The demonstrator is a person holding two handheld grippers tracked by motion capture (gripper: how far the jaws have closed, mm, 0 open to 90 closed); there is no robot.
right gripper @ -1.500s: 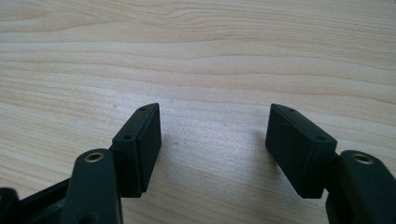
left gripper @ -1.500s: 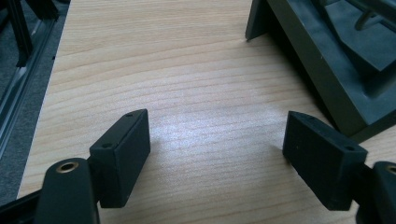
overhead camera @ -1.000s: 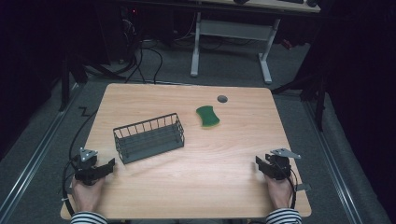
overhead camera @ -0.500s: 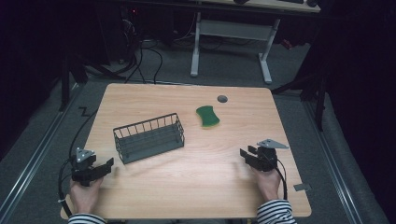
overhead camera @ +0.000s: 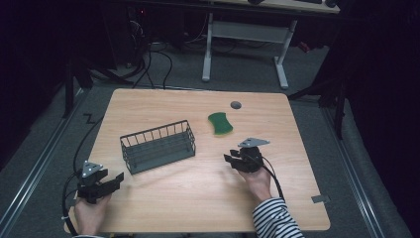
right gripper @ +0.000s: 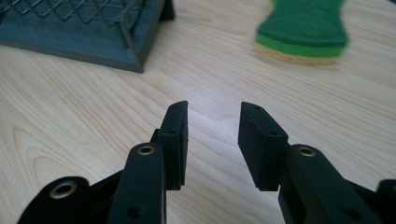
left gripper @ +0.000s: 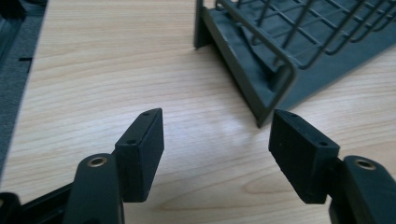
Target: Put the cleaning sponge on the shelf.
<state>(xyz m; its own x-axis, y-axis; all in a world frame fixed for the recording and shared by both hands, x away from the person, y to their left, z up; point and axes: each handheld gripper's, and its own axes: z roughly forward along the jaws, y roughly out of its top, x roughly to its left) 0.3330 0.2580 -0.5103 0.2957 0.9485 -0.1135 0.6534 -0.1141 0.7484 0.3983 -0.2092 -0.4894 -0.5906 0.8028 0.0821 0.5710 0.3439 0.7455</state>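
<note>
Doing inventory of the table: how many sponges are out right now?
1. The green sponge lies flat on the far middle of the table, right of the wire basket and ahead of the right gripper. The basket looks empty.

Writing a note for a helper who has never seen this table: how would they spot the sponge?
On the wooden table, look at the far half, right of the dark wire basket. The sponge lies flat just near of a small grey round disc: the one bright green thing, waisted in outline, with a paler underside.
</note>
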